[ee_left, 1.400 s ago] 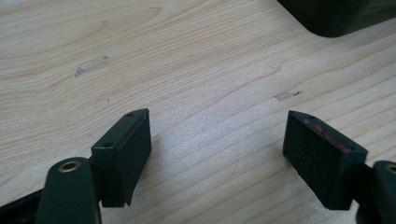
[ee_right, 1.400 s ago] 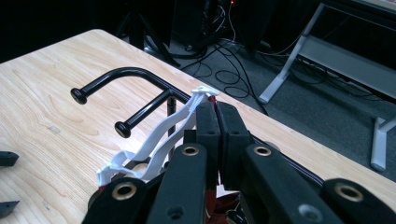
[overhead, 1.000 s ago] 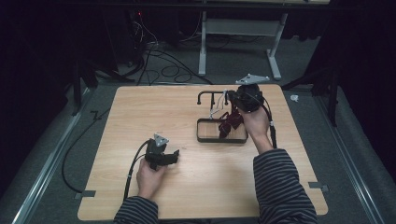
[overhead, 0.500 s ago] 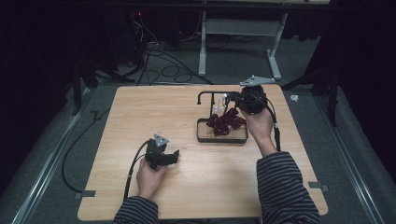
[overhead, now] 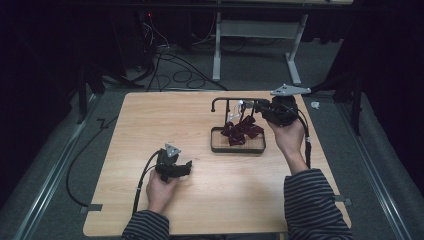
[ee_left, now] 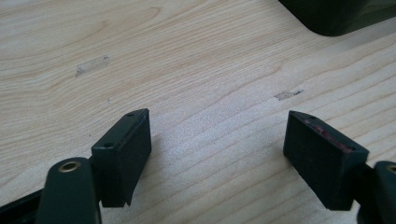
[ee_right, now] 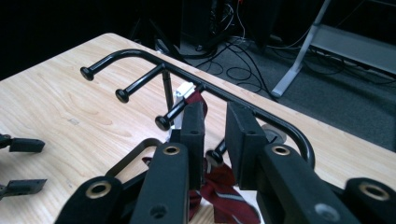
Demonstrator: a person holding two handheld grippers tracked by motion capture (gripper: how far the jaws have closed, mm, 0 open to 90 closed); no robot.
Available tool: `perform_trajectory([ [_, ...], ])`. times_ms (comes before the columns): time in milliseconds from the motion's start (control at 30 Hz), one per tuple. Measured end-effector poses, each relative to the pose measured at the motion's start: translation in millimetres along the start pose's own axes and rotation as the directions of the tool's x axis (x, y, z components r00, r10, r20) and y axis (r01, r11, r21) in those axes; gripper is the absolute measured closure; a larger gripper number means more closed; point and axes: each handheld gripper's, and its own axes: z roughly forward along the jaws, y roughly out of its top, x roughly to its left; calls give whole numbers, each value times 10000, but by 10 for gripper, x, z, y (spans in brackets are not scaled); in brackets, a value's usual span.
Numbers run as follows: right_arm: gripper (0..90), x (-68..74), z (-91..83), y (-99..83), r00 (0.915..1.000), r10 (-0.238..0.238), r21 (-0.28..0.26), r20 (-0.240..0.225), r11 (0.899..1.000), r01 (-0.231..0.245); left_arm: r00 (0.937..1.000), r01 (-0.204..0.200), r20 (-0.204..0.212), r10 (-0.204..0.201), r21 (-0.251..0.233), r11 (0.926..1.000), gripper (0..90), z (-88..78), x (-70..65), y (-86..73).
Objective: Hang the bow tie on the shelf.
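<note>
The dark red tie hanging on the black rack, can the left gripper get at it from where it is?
Probably yes. The left gripper rests open on the table, and bare wood lies between it and the tie on the rack, though the right gripper crowds that spot.

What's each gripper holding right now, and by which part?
Nothing. The left gripper rests open over bare table. The right gripper, jaws just opening, stands at the rack above the dark red tie, gripping neither.

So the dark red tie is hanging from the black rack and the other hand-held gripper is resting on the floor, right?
Not quite. The left hand-held gripper rests on the wooden table, not on the floor; the high view shows it there, jaws open. The rest holds: the dark red tie hangs from the black rack, as the right gripper view shows.
</note>
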Motion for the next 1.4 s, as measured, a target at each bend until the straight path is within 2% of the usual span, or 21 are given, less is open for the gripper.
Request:
perform_trajectory([
  [700,672,-133,-276,-266,9973,697,-306,-224,9971,-703,10000,-5,-6,5,0,10000,239,0,0,0],
  [1400,634,-207,-458,-514,9921,1227,-452,-247,9913,-1237,10000,-5,-10,5,-2,10000,239,0,-1,0],
])
